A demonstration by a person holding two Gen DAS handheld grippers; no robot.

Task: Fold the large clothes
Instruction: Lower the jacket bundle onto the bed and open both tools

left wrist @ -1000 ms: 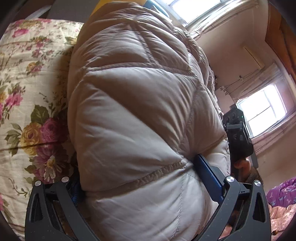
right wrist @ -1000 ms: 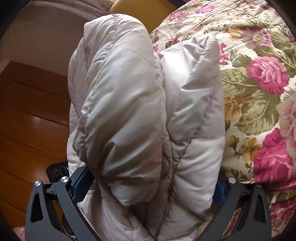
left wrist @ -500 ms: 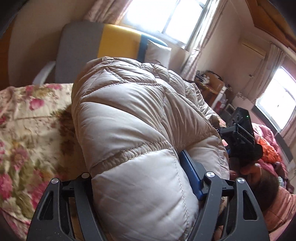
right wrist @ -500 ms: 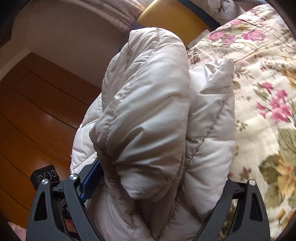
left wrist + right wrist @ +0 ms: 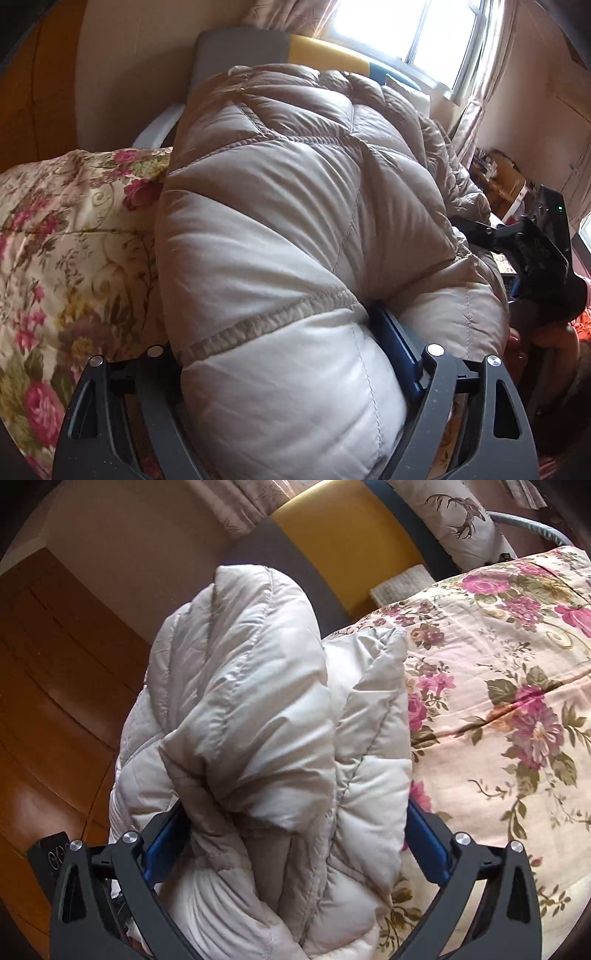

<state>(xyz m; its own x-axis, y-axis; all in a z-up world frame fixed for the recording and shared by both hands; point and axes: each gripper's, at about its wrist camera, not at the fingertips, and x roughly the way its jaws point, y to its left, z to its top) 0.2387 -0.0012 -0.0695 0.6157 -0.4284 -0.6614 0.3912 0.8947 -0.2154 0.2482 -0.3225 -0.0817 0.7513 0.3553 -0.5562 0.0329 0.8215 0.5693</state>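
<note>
Left gripper point(image 5: 291, 373) and right gripper point(image 5: 295, 834) both clamping the bulky beige puffer jacket point(image 5: 295, 221), jaws just widening; floral bedspread point(image 5: 498, 720) lying beneath.

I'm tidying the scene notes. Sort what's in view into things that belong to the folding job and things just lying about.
Part of the job:
- puffy beige jacket, bundled thick
- left gripper, clamped wide on one end of it
- right gripper, clamped wide on the other end

Just lying about:
- floral bedspread beside the jacket
- grey and yellow chair
- white cushion
</note>
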